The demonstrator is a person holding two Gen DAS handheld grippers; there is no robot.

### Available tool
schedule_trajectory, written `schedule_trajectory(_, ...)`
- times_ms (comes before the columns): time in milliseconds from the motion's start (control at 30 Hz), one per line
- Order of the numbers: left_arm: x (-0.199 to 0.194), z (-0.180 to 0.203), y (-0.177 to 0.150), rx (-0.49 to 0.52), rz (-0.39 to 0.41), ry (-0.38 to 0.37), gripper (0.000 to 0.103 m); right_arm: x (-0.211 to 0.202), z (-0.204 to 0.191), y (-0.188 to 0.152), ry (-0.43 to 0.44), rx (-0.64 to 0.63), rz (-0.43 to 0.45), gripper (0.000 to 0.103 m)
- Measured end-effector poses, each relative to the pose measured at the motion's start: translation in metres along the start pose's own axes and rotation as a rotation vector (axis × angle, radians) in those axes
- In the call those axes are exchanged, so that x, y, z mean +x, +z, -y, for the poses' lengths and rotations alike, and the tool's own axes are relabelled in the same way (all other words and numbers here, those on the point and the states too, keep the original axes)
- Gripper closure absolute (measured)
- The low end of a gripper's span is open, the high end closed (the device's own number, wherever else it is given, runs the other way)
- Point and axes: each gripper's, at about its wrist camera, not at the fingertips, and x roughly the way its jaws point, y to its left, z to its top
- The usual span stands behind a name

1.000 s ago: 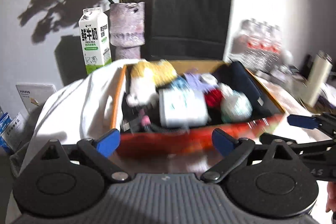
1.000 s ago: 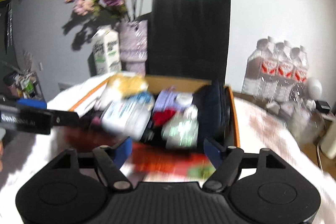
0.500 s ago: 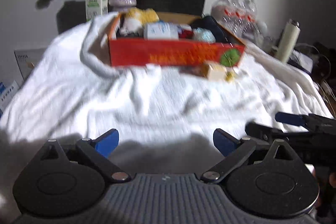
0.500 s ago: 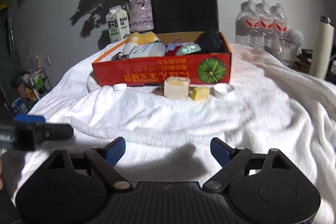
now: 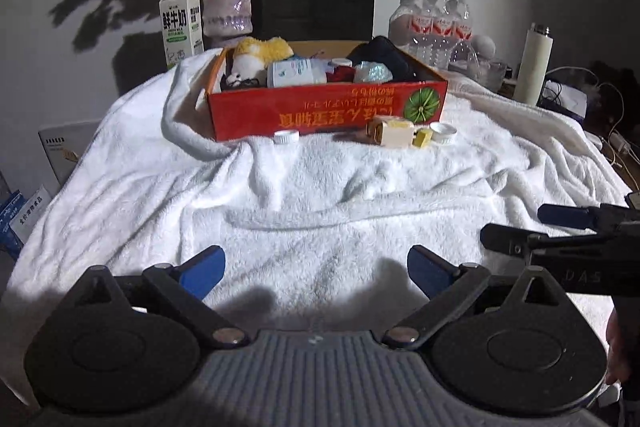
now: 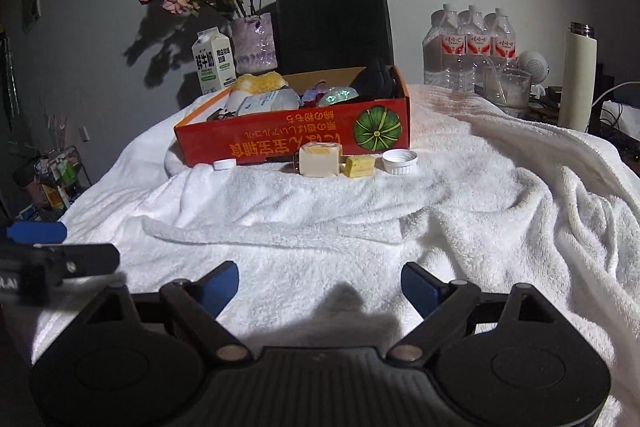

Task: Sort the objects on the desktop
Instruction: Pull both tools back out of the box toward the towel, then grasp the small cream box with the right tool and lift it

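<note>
- We judge the sorting as well advanced: the red box [image 5: 326,111] at the far end of the white towel [image 5: 304,211] is packed with a plush toy, a white pouch, a dark cloth and other small things.
- Left to right along the box's front wall, four pieces lie loose on the towel: a small white cap [image 6: 224,165], a cream block [image 6: 321,159], a yellow cube [image 6: 360,167] touching it or just beside it (we cannot tell which), and a larger white cap [image 6: 399,161]. We take these as what is left.
- The left gripper [image 5: 316,267] hangs over bare towel, fingers wide apart, nothing between them.
- The right gripper [image 6: 318,287] does likewise, well apart from the loose pieces.
- Against the earliest frames, both grippers were close over the box's contents and now stand back near the towel's near end; the right jaws have just been opening, with nothing between them.
</note>
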Motion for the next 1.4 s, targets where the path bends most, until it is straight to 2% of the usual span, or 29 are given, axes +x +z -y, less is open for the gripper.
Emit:
schedule_trajectory(167, 0.015, -0.006, -0.002, -0.011, -0.019, 0.013, 0.003, 0.009, 0.001, -0.003, -0.001, 0.008, -0.006, 0.015)
schedule_trajectory(333, 0.033, -0.011, 0.011, -0.015, -0.017, 0.033, 0.005, 0.015, 0.003, 0.001, -0.003, 0.002, 0.025, 0.016)
schedule_trajectory(500, 0.055, -0.01, 0.036, 0.023, 0.028, 0.026, 0.006, 0.029, 0.003, 0.013, 0.0, -0.032, 0.057, 0.019)
schedule_trajectory(633, 0.084, -0.014, 0.06, 0.038, 0.042, 0.0, 0.012, 0.055, -0.001, 0.029, -0.013, -0.09, 0.045, 0.026)
schedule_trajectory(700, 0.099, -0.019, 0.073, 0.032, 0.05, 0.006, 0.017, 0.066, -0.001, 0.04, -0.013, -0.098, 0.057, 0.027)
schedule_trajectory(833, 0.132, -0.035, 0.093, 0.028, 0.079, 0.003, 0.019, 0.087, 0.0, 0.064, 0.0, -0.114, 0.09, 0.028)
schedule_trajectory(900, 0.151, -0.042, 0.099, 0.013, 0.06, 0.012, 0.029, 0.101, 0.0, 0.078, 0.024, -0.098, 0.102, 0.031)
schedule_trajectory(967, 0.166, -0.047, 0.1, -0.004, 0.057, -0.007, 0.031, 0.119, -0.001, 0.089, 0.054, -0.089, 0.103, 0.035)
schedule_trajectory(1000, 0.171, -0.049, 0.1, -0.012, 0.055, -0.017, 0.033, 0.129, -0.002, 0.093, 0.052, -0.092, 0.094, 0.036)
schedule_trajectory(1067, 0.179, -0.051, 0.099, -0.025, 0.05, -0.038, 0.038, 0.147, -0.003, 0.095, 0.025, -0.09, 0.065, 0.046)
schedule_trajectory(1100, 0.181, -0.051, 0.098, -0.03, 0.048, -0.044, 0.047, 0.154, -0.003, 0.094, 0.016, -0.073, 0.053, 0.049)
schedule_trajectory(1133, 0.184, -0.052, 0.097, -0.035, 0.04, -0.042, 0.054, 0.158, -0.002, 0.093, 0.019, -0.057, 0.043, 0.057)
schedule_trajectory(1200, 0.191, -0.054, 0.095, -0.051, 0.019, -0.045, 0.072, 0.161, -0.001, 0.088, 0.026, -0.042, 0.058, 0.057)
schedule_trajectory(1333, 0.192, -0.055, 0.091, -0.055, 0.026, -0.04, 0.073, 0.161, -0.005, 0.082, 0.021, -0.076, 0.071, 0.056)
schedule_trajectory(1400, 0.19, -0.053, 0.089, -0.049, 0.038, -0.029, 0.073, 0.162, -0.005, 0.08, 0.022, -0.079, 0.079, 0.052)
